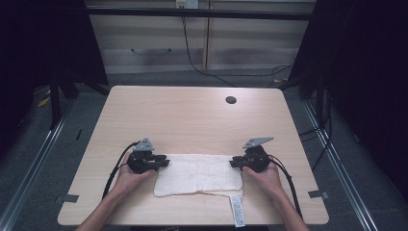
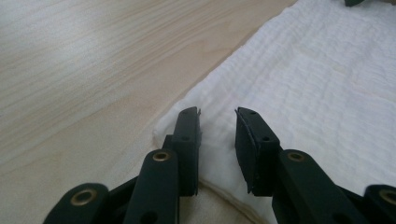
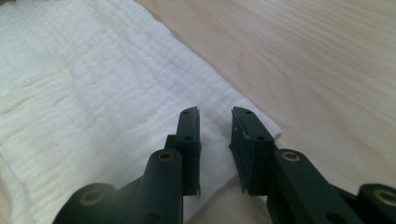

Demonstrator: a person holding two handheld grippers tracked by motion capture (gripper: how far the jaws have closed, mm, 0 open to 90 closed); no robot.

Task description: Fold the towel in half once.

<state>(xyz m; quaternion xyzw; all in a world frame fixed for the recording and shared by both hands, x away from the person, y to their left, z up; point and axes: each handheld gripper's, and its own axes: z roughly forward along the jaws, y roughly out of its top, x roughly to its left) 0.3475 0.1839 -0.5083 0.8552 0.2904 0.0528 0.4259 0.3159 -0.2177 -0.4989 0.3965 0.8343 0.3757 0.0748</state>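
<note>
A folded white cloth [image 1: 197, 174] lies flat near the front edge of the wooden table [image 1: 192, 115]. My left gripper [image 1: 166, 162] rests at the cloth's far left corner, held in a hand. In the left gripper view, the left gripper [image 2: 218, 112] has its jaws a little apart over that corner of the cloth [image 2: 317, 84], with nothing pinched. My right gripper [image 1: 232, 163] sits at the cloth's far right corner. In the right gripper view, the right gripper [image 3: 215, 111] also stands with a small gap above the cloth [image 3: 93, 93], whose corner lies flat beneath.
A white label [image 1: 236, 211] sticks out from the cloth's front right edge toward the table's front. A dark round hole [image 1: 231, 100] sits in the far right part of the tabletop. Cables trail from both grippers along the forearms.
</note>
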